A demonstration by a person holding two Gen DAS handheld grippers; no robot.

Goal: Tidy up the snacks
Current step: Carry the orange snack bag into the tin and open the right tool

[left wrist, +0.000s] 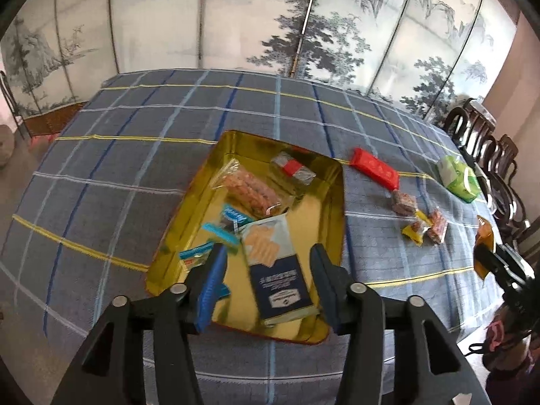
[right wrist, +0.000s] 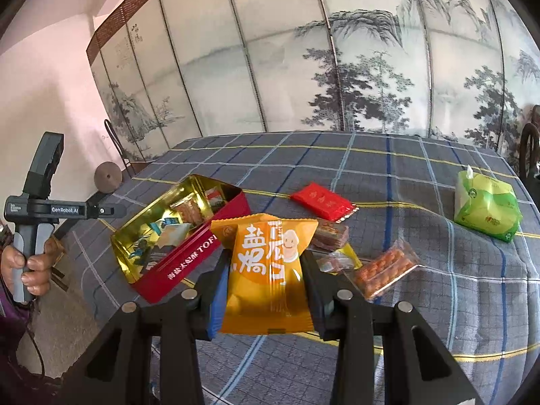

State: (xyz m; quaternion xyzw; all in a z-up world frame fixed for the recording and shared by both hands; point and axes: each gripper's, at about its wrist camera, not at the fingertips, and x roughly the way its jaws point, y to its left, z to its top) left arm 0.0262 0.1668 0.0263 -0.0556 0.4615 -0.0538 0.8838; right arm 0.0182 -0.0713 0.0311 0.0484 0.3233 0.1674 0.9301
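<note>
Here the right gripper (right wrist: 266, 270) is clamping an orange snack packet (right wrist: 266, 270) by its two side edges, holding it above the plaid tablecloth (right wrist: 438, 303), just right of the gold-lined tin (right wrist: 175, 270). The packet is looking light, puffy and slick, probably crushable, so the flat crimped seams are seeming the safest hold. The left gripper (left wrist: 266, 270) is hanging wide open and empty over the tin, above a blue-and-white box (left wrist: 280, 270) lying inside.
</note>
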